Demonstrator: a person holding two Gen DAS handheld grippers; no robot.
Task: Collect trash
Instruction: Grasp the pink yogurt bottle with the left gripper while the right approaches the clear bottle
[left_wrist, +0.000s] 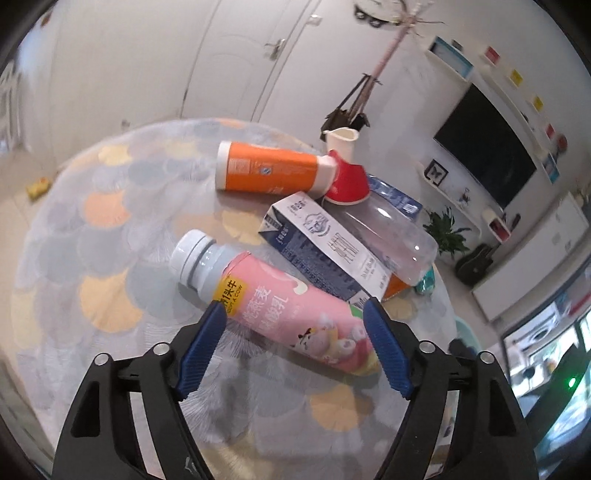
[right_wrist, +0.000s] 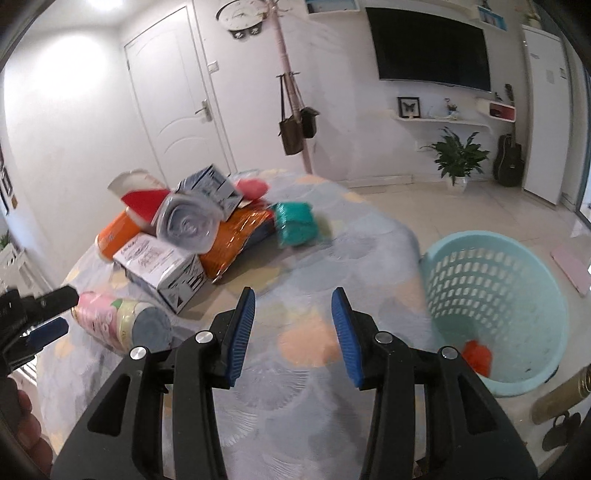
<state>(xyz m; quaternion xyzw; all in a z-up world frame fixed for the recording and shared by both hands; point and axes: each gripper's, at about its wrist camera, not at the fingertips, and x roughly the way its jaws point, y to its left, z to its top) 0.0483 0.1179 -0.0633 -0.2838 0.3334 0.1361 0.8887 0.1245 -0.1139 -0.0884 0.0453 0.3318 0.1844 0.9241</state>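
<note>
patterned round table (right_wrist: 306, 369) near a white door (right_wrist: 177, 107).

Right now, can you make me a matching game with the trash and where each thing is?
Things:
1. pink bottle
2. orange scrap
3. teal packet
4. clear bottle

Places:
A. inside the blue basket
B. between the open fingers of the left tool
C. resting across the milk carton
D. alone on the tablecloth, right of the pile

Pairs: 1-B, 2-A, 3-D, 4-C
</note>
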